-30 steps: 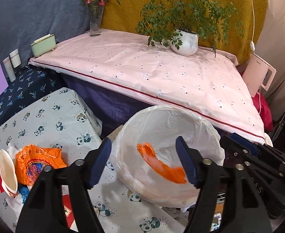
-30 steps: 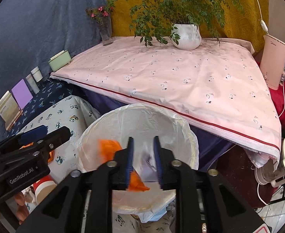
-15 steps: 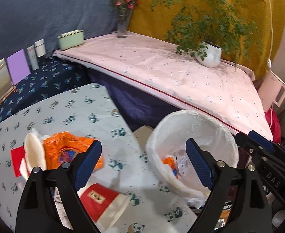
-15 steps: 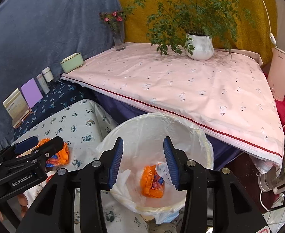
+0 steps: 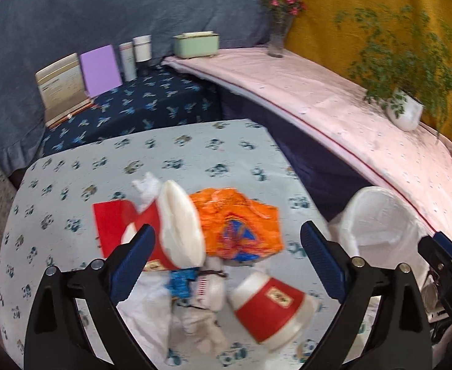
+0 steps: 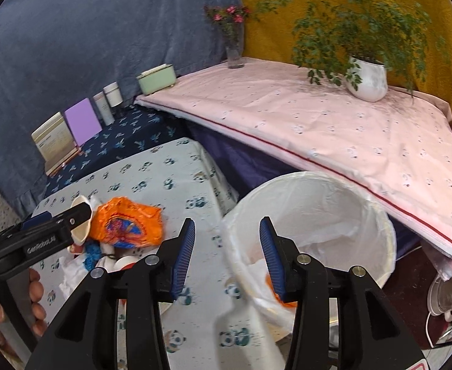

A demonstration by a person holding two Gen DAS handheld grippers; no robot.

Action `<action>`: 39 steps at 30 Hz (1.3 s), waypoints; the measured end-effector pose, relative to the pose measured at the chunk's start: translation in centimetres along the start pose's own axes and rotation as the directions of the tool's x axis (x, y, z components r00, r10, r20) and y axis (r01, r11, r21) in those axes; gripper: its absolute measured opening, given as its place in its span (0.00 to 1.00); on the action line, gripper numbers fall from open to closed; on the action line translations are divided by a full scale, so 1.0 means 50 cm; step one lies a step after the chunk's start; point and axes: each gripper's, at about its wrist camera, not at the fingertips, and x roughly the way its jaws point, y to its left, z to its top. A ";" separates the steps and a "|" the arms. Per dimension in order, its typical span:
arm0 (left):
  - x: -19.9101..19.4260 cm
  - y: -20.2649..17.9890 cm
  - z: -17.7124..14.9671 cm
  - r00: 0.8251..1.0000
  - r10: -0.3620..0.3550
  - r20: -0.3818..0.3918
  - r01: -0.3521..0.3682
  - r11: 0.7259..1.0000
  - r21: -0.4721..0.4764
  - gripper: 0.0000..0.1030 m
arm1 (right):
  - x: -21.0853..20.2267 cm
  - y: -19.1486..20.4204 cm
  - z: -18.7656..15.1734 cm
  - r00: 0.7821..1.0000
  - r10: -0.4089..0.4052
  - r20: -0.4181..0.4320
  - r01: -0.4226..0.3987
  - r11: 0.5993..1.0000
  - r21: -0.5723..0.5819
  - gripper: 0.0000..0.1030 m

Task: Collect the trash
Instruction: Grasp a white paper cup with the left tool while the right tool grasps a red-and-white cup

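Trash lies in a loose heap on the panda-print cloth (image 5: pixel 170 160), filling the lower middle of the left wrist view. An orange wrapper (image 5: pixel 241 225) sits at the centre of the heap, with a white and red paper cup (image 5: pixel 176 231) on its side just to its left and a flat red card (image 5: pixel 111 225) further left. Below the wrapper lie a second red and white cup (image 5: pixel 272 305), tipped over, a blue scrap (image 5: pixel 181 282) and crumpled white paper (image 5: pixel 145 308); this part of the frame is blurred.

Left gripper (image 5: pixel 226 265) hangs over the heap with its blue-padded jaws spread wide and nothing between them. The fingers frame the cups and the wrapper, but contact cannot be judged.

White-lined bin (image 6: pixel 318 215) stands at the cloth's right edge, in the lower right of the right wrist view, with an orange piece (image 6: pixel 273 282) at its bottom. Right gripper (image 6: pixel 226 256) is parted and empty, aimed at the near rim of the bin.

Further back, a pink cloth (image 6: pixel 318 123) carries a potted plant (image 6: pixel 367 77), a flower vase (image 6: pixel 235 46) and a green box (image 6: pixel 156 78).
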 end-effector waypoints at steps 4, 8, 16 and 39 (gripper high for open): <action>0.025 0.048 0.000 0.999 0.037 -0.024 -0.037 0.999 -0.021 0.88 | 0.012 0.045 -0.015 0.999 0.025 -0.025 -0.026 0.999 -0.032 0.42; 0.050 0.059 -0.001 0.998 0.054 -0.044 -0.054 0.999 -0.008 0.86 | 0.025 0.078 -0.026 0.998 0.041 -0.050 -0.044 0.997 -0.056 0.42; 0.096 0.083 -0.015 0.993 0.057 -0.108 -0.059 0.998 -0.018 0.62 | 0.042 0.119 -0.048 0.995 0.054 -0.089 -0.062 0.994 -0.089 0.42; -0.013 0.126 -0.033 0.999 0.005 -0.046 -0.006 0.999 -0.037 0.05 | 0.110 0.197 -0.176 0.942 0.186 -0.281 -0.217 0.973 -0.081 0.36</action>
